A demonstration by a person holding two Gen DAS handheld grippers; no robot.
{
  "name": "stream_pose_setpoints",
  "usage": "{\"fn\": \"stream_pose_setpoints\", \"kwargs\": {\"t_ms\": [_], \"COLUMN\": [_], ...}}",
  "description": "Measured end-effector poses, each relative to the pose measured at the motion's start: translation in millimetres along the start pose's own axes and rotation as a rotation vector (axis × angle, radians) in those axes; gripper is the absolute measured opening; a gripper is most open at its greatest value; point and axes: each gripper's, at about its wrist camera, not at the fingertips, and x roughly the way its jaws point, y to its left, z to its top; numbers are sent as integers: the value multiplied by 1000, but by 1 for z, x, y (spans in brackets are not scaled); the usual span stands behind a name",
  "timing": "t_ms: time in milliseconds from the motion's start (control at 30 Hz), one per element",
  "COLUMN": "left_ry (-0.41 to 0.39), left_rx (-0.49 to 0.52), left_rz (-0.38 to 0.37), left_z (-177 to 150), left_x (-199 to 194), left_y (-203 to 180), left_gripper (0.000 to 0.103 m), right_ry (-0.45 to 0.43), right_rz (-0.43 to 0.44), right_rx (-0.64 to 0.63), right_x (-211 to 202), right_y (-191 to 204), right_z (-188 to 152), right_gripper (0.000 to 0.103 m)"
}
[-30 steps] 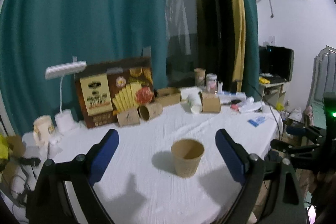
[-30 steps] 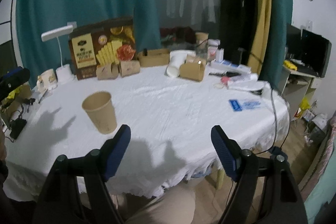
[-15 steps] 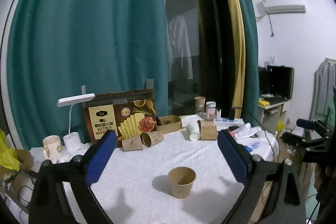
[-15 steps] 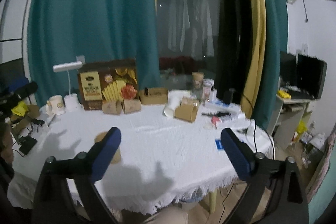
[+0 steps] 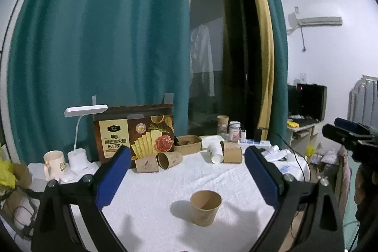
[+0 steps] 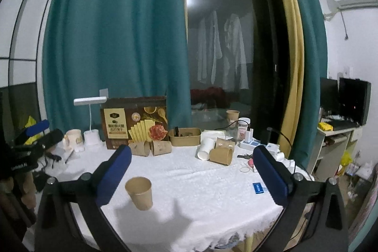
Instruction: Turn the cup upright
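A brown paper cup [image 5: 205, 207] stands upright, mouth up, on the white tablecloth [image 5: 165, 183]. It also shows in the right wrist view [image 6: 139, 193], low and left of centre. My left gripper [image 5: 187, 177] is open and empty, raised above and behind the cup. My right gripper [image 6: 192, 175] is open and empty, pulled back over the table's near edge, with the cup beside its left finger [image 6: 113, 174]. The right gripper's tip shows at the right of the left wrist view [image 5: 347, 134].
Along the table's back stand a cracker box [image 5: 134, 134], a white desk lamp [image 5: 80, 134], a mug [image 5: 54, 163], several paper cups lying on their sides [image 5: 169, 160], a brown bowl [image 6: 185, 139] and jars [image 6: 243, 126]. A teal curtain hangs behind.
Both grippers have drawn up and back from the table, so the cup looks smaller and farther off. The cup has stayed upright in place.
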Motion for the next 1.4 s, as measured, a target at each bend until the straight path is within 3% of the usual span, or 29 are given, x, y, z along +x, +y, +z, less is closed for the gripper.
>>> {"fn": "stream_pose_setpoints", "kwargs": {"t_ms": [467,1400], "left_ry": [52,49], "left_rx": [6,1], "left_rz": [-107,-106], "left_z": [-15,-20], "left_x": [24,30], "left_y": [14,21], "left_gripper": [97,97], "right_ry": [66,92], "right_rz": [-64,-60], "right_rx": [17,-23], "right_x": [35,45], "right_y": [19,31], "right_z": [-23,-23], "right_gripper": [102,102]}}
